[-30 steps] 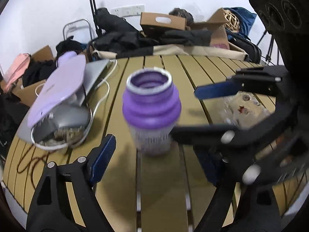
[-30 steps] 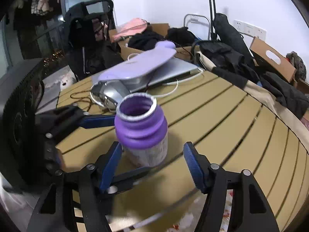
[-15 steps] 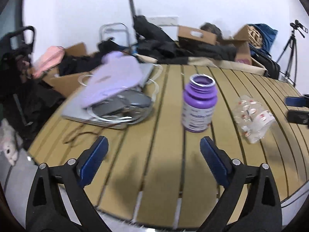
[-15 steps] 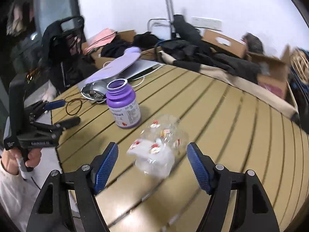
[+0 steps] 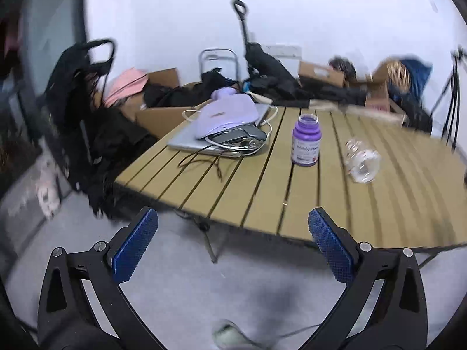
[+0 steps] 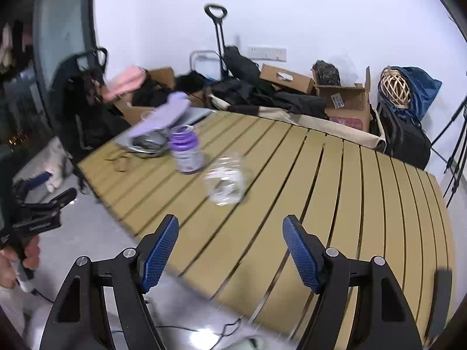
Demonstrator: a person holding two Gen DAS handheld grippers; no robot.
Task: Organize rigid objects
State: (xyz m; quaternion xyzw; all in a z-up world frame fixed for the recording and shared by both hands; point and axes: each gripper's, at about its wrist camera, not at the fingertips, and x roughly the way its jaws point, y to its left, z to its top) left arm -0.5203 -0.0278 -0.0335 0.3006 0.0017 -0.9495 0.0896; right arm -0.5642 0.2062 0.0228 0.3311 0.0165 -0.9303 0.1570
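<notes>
A purple open-topped bottle (image 5: 306, 141) stands upright on the slatted wooden table (image 5: 256, 192); it also shows in the right wrist view (image 6: 186, 150). A clear plastic bottle (image 5: 360, 162) lies on its side to its right, seen too in the right wrist view (image 6: 226, 180). My left gripper (image 5: 233, 245) is open and empty, off the table's near edge over the floor. My right gripper (image 6: 230, 250) is open and empty above the table's front edge. The left gripper also shows in the right wrist view (image 6: 43, 195), held in a hand.
A lilac case (image 5: 224, 113) rests on a laptop (image 5: 186, 141) with cables and a grey device at the table's far left. Cardboard boxes (image 6: 344, 102), dark bags and a trolley handle (image 6: 216, 23) crowd the wall behind. A tripod (image 6: 455, 145) stands right.
Both grippers have pulled back away from the purple bottle, which stays upright on the table. The left gripper is now off the table edge over the floor.
</notes>
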